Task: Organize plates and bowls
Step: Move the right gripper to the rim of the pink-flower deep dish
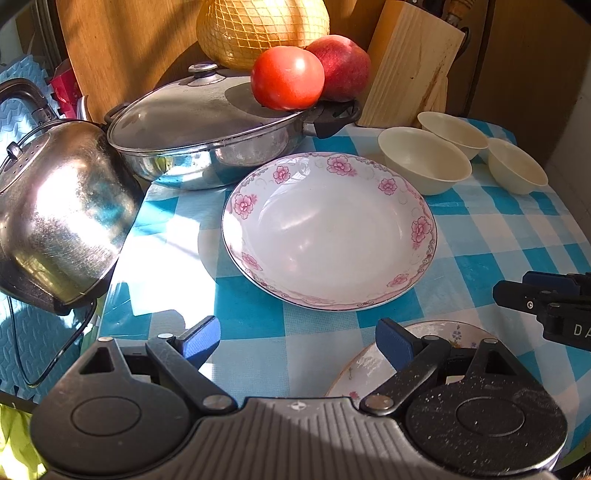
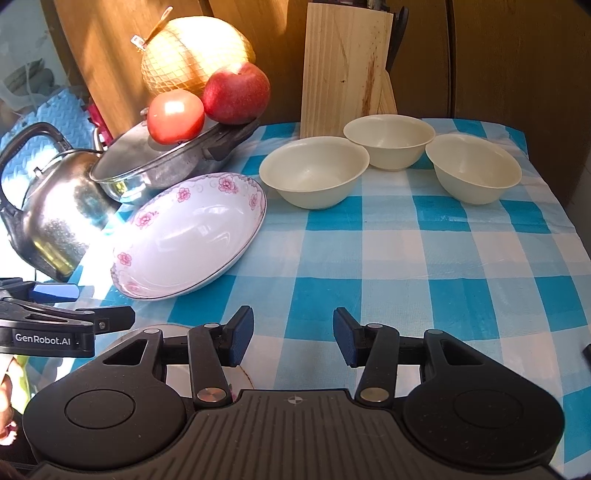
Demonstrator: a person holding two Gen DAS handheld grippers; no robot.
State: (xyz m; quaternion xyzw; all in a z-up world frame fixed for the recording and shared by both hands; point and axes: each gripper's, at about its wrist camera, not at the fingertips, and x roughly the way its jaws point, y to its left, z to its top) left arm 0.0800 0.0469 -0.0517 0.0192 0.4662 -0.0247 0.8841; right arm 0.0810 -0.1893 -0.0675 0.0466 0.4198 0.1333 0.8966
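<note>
A large white plate with pink flowers [image 1: 328,232] [image 2: 188,236] lies on the blue checked tablecloth [image 1: 258,332]. Three cream bowls sit behind it: one [image 1: 424,158] [image 2: 314,171], one [image 1: 454,134] [image 2: 389,140] and one [image 1: 517,166] [image 2: 474,168]. A small flowered plate [image 1: 369,363] lies at the near edge, partly under my left gripper [image 1: 297,341], which is open and empty. My right gripper [image 2: 293,339] is open over bare cloth; it also shows at the right edge of the left wrist view [image 1: 546,299].
A steel kettle [image 1: 59,206] and a lidded pan [image 1: 207,136] stand at the left, with a tomato [image 1: 288,79], an apple [image 1: 341,66] and a netted pomelo [image 1: 258,26] on and behind the lid. A wooden knife block [image 2: 345,70] stands at the back.
</note>
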